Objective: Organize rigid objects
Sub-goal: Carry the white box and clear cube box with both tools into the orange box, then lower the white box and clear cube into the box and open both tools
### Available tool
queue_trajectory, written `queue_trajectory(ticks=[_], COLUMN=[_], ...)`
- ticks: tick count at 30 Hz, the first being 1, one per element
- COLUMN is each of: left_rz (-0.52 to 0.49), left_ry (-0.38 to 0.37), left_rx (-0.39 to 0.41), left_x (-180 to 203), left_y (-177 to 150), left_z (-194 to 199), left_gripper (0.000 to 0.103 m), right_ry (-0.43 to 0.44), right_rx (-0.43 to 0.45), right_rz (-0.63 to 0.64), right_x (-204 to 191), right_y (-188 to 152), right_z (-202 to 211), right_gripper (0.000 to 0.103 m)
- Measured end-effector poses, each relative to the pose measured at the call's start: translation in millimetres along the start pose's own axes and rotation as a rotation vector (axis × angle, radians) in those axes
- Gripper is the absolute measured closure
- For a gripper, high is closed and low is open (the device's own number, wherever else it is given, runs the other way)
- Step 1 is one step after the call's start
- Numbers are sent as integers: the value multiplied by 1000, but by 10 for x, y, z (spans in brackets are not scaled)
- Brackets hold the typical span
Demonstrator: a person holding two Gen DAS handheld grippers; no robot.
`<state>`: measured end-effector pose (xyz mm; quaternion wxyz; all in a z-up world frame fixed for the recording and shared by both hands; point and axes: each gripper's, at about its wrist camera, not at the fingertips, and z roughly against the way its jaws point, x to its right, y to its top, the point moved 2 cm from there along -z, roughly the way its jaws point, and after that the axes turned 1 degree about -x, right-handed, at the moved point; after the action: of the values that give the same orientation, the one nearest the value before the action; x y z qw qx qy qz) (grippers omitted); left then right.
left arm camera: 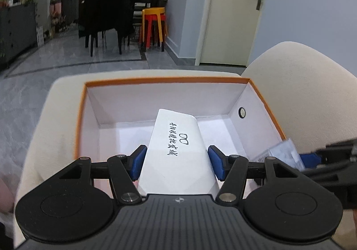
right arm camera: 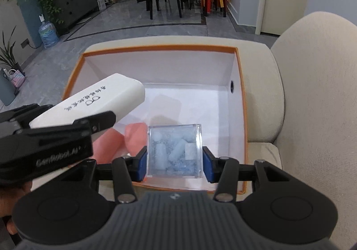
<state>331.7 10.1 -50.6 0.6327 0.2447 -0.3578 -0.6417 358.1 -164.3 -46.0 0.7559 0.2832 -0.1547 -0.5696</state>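
- left gripper (left arm camera: 177, 164): matte black linkage arms, silver pivot screws, 2 blue pads, ribbed grey body, 2 round black discs
- right gripper (right arm camera: 174, 164): same build
- white "GenRobot.AI" lettering on left gripper's black side

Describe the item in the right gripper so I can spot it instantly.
Find the orange-rimmed white box on the cream sofa. Above its near edge, the right gripper clamps a clear plastic cube holding pale blue pieces, unlike the opaque white case beside it.
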Motion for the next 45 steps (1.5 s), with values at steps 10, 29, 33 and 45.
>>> queue_trajectory(ticks=[10,29,33,45], left_rz=[166,326,288,257], left_ry=[-43,-87,-71,-45], left_rx=[-35,-103,-89,-76], left_x=[88,-113,-141,-231], left_y=[-107,-265,-271,-289], left_z=[-300,-279,-162,-22], left_gripper=[34,27,27,28], right_ry=[-2,41,37,-78], right_rx=[0,-51,-57,-118], right_rz=[-35,-86,-72,113], right_x=[261,432,383,43], right_y=[6,61,46,14], right_z=[-115,-491,-559,-789], right_gripper=[55,55,55,55])
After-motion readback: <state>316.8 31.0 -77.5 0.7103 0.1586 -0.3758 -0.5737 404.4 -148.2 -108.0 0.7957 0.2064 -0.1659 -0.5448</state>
